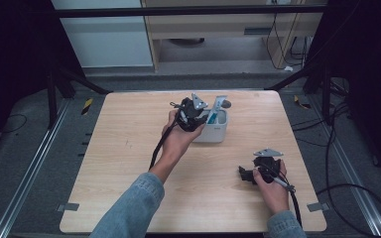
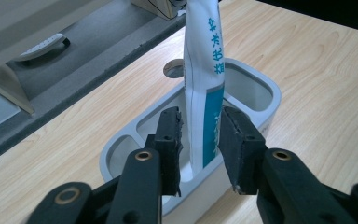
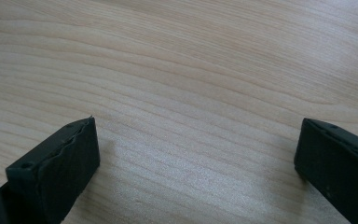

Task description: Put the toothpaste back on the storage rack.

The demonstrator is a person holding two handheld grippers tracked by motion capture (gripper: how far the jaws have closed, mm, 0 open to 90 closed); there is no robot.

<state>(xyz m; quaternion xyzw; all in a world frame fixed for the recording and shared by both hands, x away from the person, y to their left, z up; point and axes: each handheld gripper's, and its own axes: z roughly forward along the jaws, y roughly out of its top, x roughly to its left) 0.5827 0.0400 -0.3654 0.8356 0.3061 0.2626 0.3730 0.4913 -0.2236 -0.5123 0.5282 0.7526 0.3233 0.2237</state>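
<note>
Toothpaste tube (image 2: pixel 204 88) stands upright in the white holder (image 2: pixel 265 88) near the table's (image 1: pixel 129 163) far edge; left gripper (image 2: pixel 200 135) brackets it, jaws slightly apart. Withdraw straight without tipping it; right gripper (image 3: pixel 196 154) gapes idle.

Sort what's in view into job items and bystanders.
In the job:
left tool, open around the tube
white-and-blue squeeze tube, upright
white plastic compartment holder

Bystanders:
right tool, open over bare light wooden table
grey remote-like object beyond the table
</note>
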